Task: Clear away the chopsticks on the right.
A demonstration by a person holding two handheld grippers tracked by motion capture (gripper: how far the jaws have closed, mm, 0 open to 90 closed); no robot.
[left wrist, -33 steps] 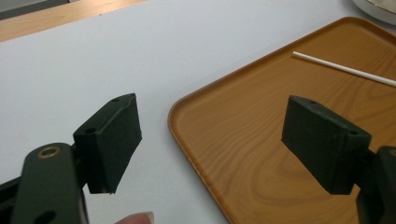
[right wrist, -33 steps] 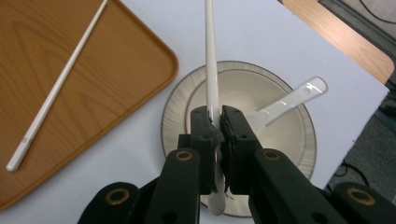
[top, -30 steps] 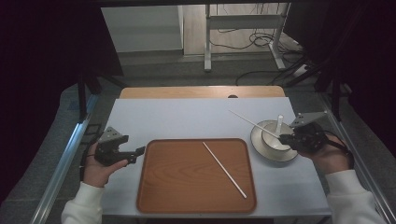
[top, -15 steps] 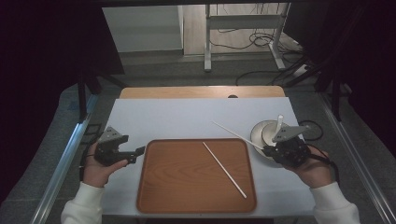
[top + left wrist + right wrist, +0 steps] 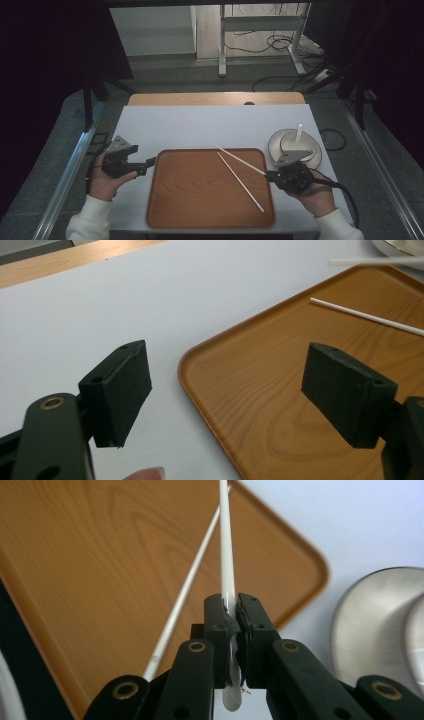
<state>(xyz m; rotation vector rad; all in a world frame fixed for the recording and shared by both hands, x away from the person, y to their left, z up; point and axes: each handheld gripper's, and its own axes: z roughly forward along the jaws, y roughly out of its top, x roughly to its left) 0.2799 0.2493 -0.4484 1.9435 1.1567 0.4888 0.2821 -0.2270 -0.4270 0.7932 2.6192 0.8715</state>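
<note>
A brown wooden tray (image 5: 200, 200) lies in the middle of the white table. One white chopstick (image 5: 240, 182) rests slantwise on it. My right gripper (image 5: 271, 175) is at the tray's right edge, shut on the end of a second white chopstick (image 5: 239, 159) that reaches up and left over the tray. In the right gripper view this held chopstick (image 5: 226, 540) stands pinched between the pads above the lying chopstick (image 5: 190, 590). My left gripper (image 5: 150, 162) hovers by the tray's left edge, open and holding nothing (image 5: 227, 352), near the tray's corner (image 5: 280, 390).
A pale plate (image 5: 314, 156) with a small bowl and a white spoon (image 5: 299, 131) stands right of the tray, just behind my right hand. The table's wooden far edge (image 5: 215, 98) runs along the back. Bare white table lies beyond the tray.
My right gripper has carried the chopstick left and down, from over the plate to the tray's right edge. The left gripper has stayed in place.
</note>
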